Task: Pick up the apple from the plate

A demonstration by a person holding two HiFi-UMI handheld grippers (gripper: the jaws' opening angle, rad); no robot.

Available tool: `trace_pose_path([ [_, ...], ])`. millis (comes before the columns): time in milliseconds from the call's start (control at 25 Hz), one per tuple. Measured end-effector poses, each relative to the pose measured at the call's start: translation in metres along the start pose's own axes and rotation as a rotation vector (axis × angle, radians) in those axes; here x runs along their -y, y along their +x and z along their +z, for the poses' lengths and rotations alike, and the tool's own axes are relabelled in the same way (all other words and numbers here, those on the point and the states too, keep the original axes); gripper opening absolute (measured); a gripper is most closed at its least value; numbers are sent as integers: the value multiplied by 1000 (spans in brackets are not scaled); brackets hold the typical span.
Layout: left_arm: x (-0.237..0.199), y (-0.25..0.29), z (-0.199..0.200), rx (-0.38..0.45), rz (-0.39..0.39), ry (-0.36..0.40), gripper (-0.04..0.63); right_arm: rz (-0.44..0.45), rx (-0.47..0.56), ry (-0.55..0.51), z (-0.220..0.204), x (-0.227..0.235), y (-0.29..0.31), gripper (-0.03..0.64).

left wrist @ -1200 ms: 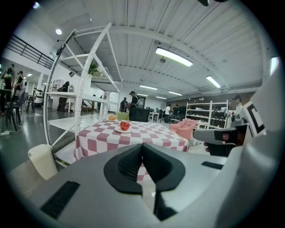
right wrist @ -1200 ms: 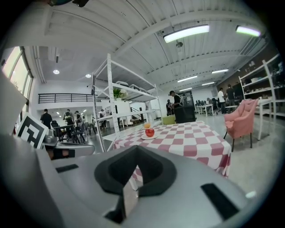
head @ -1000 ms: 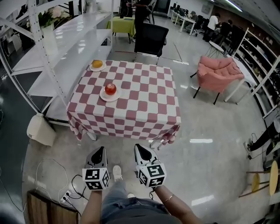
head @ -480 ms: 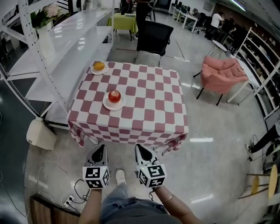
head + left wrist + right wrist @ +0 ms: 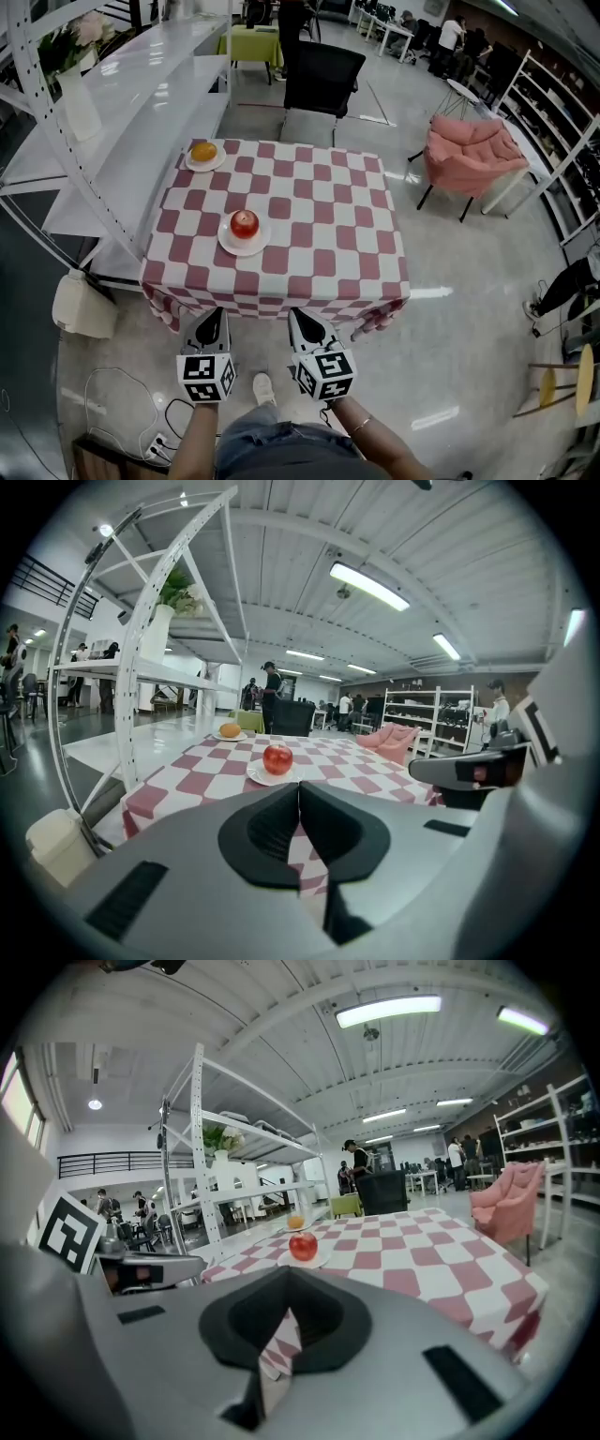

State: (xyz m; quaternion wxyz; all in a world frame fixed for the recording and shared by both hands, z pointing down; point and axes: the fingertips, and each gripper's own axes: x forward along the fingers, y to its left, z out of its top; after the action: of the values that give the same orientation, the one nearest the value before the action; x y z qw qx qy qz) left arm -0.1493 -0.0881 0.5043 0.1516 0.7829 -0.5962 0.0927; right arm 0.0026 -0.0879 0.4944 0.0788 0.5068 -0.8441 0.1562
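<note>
As the person walks up, the table and apple sit nearer.

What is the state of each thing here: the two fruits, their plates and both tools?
apple: whole, resting on the near plate, not held.
near plate: flat on the checked tablecloth, carrying the apple.
orange fruit: resting on the far plate, untouched.
far plate: flat, near the table's far left corner.
left tool: shut, empty, at the table's near edge.
right tool: shut, empty, beside the left tool.
</note>
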Motion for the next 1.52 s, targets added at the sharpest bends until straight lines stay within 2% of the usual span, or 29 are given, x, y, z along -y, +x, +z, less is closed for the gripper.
trace_pose_path([
  [480, -20, 45, 22, 21, -53, 35, 17, -40, 10, -28, 22, 6, 45, 9],
  [880, -22, 64, 23, -5, -60, 60, 20, -49, 4, -23, 25, 14, 61, 9],
  [1520, -21, 129, 28, -62, -96, 76, 131, -47, -24, -8, 33, 51, 105, 9],
])
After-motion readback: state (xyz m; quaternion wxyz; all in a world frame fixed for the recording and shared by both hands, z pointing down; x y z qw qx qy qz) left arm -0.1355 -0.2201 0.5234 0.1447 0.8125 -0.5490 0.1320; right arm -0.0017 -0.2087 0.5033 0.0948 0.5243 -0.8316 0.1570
